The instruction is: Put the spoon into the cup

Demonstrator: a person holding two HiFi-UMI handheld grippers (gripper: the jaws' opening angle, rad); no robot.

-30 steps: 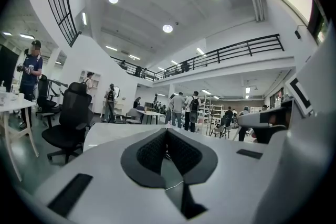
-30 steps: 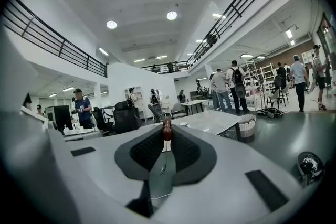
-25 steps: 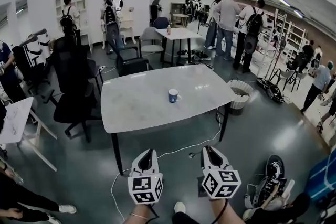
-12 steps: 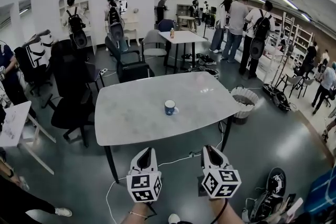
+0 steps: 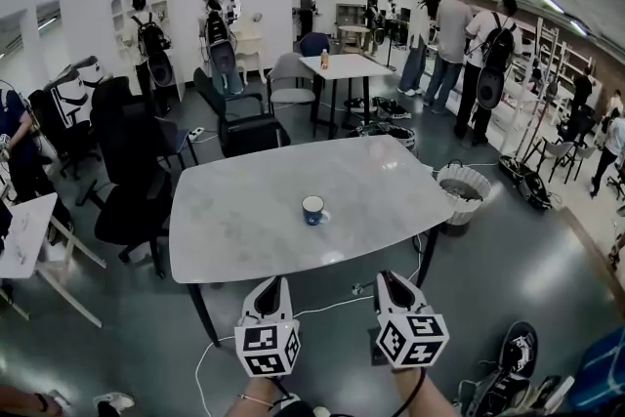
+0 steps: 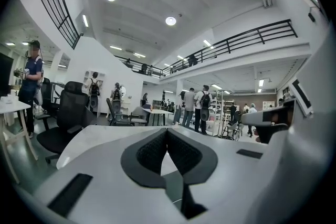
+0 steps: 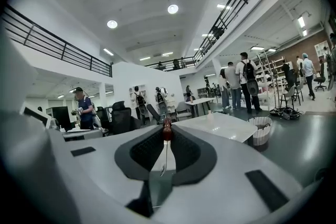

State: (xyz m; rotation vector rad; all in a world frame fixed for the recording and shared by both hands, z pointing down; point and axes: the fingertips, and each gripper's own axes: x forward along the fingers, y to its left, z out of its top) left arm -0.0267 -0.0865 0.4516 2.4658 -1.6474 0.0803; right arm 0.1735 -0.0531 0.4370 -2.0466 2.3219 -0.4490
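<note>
Cup (image 5: 313,209) upright on table (image 5: 244,210); spoon (image 7: 167,134) in right tool (image 5: 395,286).

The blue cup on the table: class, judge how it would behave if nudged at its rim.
The cup probably stays upright: it looks squat and stands flat. It might slide, since the table looks smooth and glossy.
</note>
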